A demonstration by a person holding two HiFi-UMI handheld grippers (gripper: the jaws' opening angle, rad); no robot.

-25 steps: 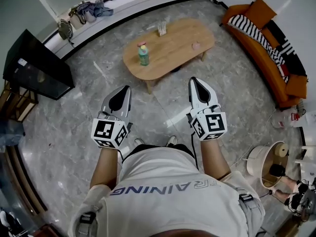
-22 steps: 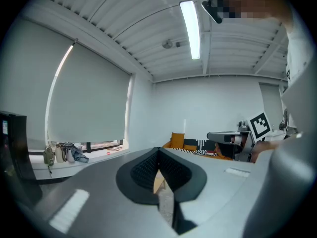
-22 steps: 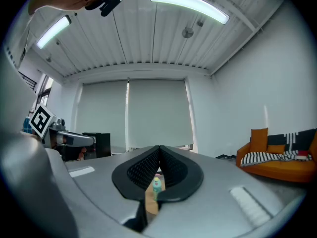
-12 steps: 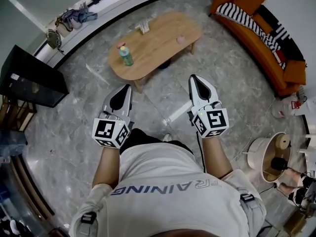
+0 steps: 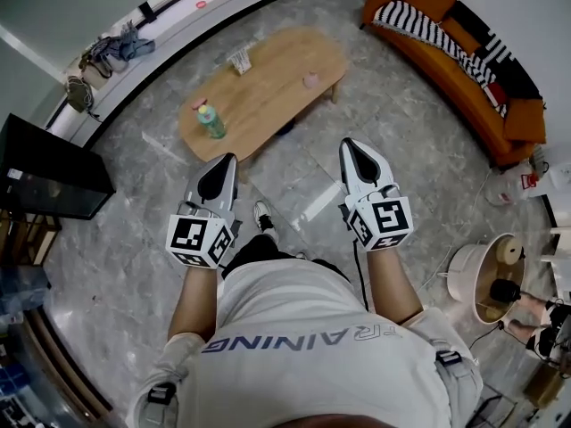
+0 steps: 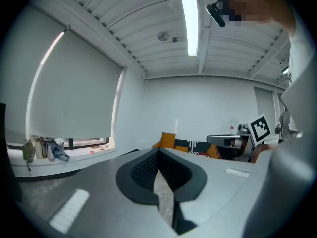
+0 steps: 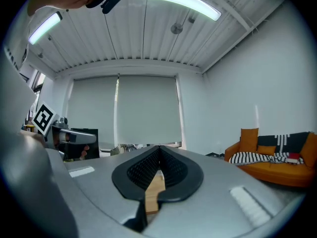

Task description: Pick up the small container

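At the far left a black cabinet (image 5: 53, 172) stands on the grey marble floor (image 5: 134, 239), and bags (image 5: 98, 52) lie on the window ledge beyond it. Our left claw (image 5: 227, 162) hangs over the floor, its jaws pressed together at the tips with nothing between them. The left gripper view shows only a sliver of floor through the gap behind the tips.

Ahead of it stands the oval wooden table (image 5: 268, 96). A green bottle (image 5: 211, 123) with a pink cap stands near the table's left end. A small rack (image 5: 239, 60) sits by the far edge, and we cannot make out what it holds. The small pink container (image 5: 310, 80) sits alone toward the right end, well apart from both claws.

Our right claw (image 5: 351, 148) hovers over the floor, jaws likewise squeezed together and empty, with a strip of the table's wood showing behind its tips. Farther right, an orange sofa (image 5: 486, 114) carries a striped blanket (image 5: 424, 27).
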